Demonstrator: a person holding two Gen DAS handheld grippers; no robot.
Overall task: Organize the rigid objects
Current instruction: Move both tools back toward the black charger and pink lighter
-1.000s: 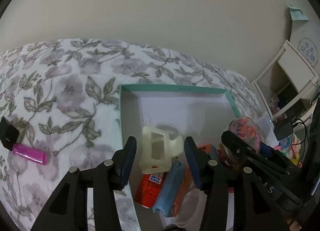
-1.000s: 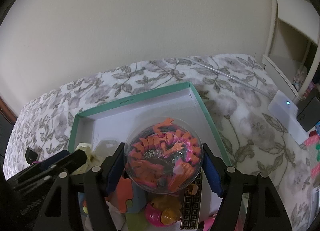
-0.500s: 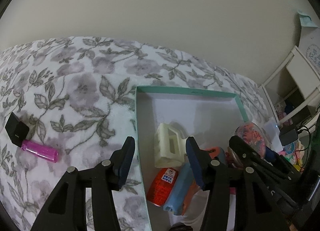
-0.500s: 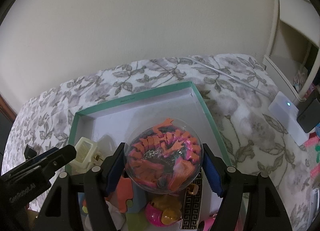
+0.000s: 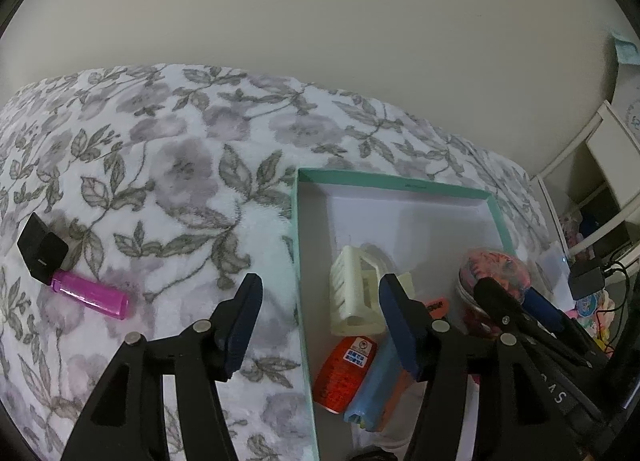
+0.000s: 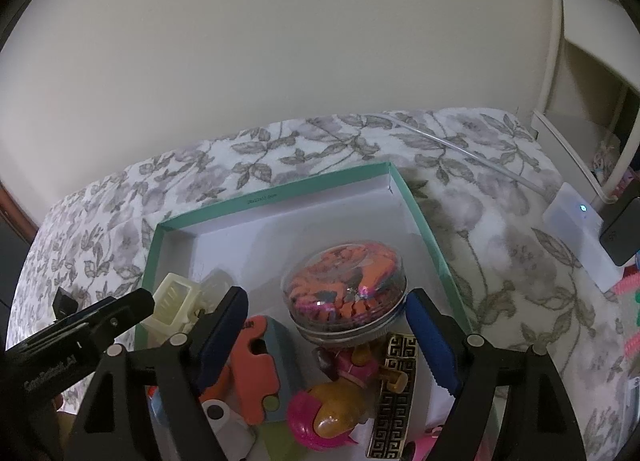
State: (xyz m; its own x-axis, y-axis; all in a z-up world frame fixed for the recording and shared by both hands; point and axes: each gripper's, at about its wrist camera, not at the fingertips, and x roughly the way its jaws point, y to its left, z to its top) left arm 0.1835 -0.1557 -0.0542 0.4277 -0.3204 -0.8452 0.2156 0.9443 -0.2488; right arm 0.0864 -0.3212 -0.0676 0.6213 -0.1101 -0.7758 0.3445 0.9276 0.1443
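Observation:
A teal-rimmed white box (image 6: 276, 192) lies on the floral blanket and shows in the left wrist view too (image 5: 392, 181). A clear domed jar of orange and pink clips (image 6: 346, 293) rests in it among the toys, free between the wide-apart fingers of my open right gripper (image 6: 330, 331). My left gripper (image 5: 320, 321) is open and empty above the box's left rim. A cream hair claw (image 5: 354, 293), a red tube (image 5: 346, 369) and a blue piece (image 5: 372, 389) lie in the box. A pink lipstick (image 5: 90, 295) and a black cube (image 5: 40, 247) lie on the blanket at left.
In the box's near part lie an orange puzzle piece (image 6: 252, 377), a pink and yellow toy (image 6: 332, 417) and a black-and-gold patterned bar (image 6: 394, 385). A white adapter (image 6: 576, 229) and white shelves (image 6: 588, 53) stand to the right. A wall runs behind the bed.
My right gripper has opened and let go of the domed jar, which now sits lower in the box. My left gripper has moved left, away from the hair claw.

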